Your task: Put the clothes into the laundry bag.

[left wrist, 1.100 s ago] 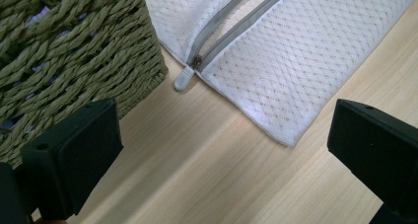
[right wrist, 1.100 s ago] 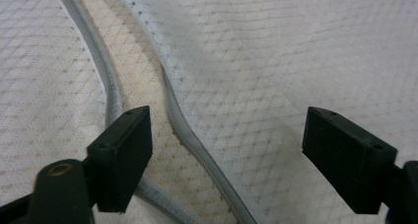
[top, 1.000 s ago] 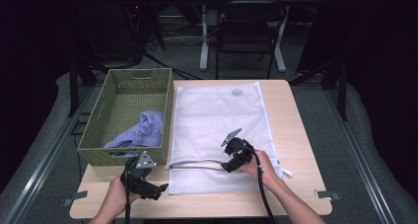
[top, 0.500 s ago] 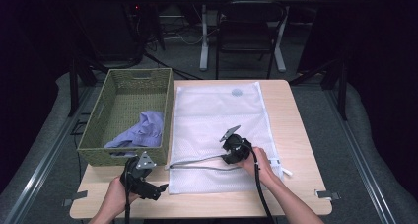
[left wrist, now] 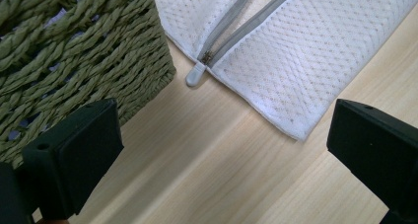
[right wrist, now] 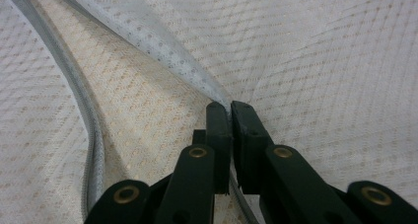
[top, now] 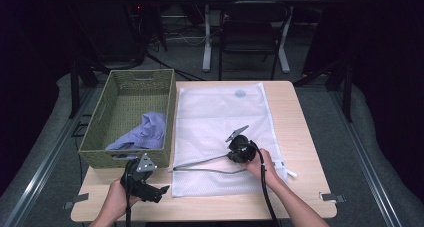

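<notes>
White mesh bag, zip edge being pinched

White mesh laundry bag [top: 220, 137] is lying flat on the wooden table [top: 300, 137], beside the green woven basket [top: 125, 107]. Right gripper [right wrist: 229, 110] is clamping the bag's upper zip edge, jaws closed on it. Left gripper [top: 159, 192] is hovering near the zip pull [left wrist: 195, 75], jaws spread wide, holding nothing
</notes>
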A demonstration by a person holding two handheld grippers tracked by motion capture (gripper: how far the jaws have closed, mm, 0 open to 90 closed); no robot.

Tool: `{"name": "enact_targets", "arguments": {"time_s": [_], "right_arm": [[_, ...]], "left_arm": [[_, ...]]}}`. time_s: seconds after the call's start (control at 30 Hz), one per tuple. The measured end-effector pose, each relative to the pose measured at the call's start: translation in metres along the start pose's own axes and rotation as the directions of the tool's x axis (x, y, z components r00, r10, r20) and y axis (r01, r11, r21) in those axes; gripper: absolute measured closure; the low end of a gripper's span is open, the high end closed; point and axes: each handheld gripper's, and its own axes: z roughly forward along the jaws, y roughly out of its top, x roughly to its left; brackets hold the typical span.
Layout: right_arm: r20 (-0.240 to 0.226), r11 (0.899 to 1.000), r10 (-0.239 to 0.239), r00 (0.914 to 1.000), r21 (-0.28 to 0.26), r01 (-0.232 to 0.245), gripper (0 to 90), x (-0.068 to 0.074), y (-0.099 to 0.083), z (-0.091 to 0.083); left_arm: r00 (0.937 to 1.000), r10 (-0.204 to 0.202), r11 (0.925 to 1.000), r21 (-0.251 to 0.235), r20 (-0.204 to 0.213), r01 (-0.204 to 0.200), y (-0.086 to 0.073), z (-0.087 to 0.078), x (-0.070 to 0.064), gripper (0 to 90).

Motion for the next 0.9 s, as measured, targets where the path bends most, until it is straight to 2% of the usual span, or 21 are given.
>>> {"name": "enact_targets", "arguments": {"time_s": [0.3,0.53,0.73,0.9], "right_arm": [[0.018,0.999,-0.015,0.9997,-0.044,0.016,87.4,0.001,0.004,-0.014],[0.014,0.995,0.013,0.9998,-0.094,-0.012,87.5,0.0,0.009,-0.028],[0.031,0.992,0.014,0.9994,-0.124,-0.01,87.6,0.002,0.013,-0.038],[0.036,0.988,0.016,0.9992,-0.153,-0.011,87.8,0.002,0.016,-0.045]], "left_arm": [[0.9998,-0.007,1.0,-0.001,0.016,0.007,-0.001,-0.001,0.003,0.3],[0.9987,-0.034,0.9994,-0.006,0.037,0.034,-0.002,-0.001,0.005,0.6],[0.9991,-0.032,0.9995,-0.004,0.026,0.032,0.0,-0.005,0.005,0.6],[0.9975,-0.055,0.9985,0.009,0.044,0.055,-0.001,-0.008,0.006,2.5]]}}
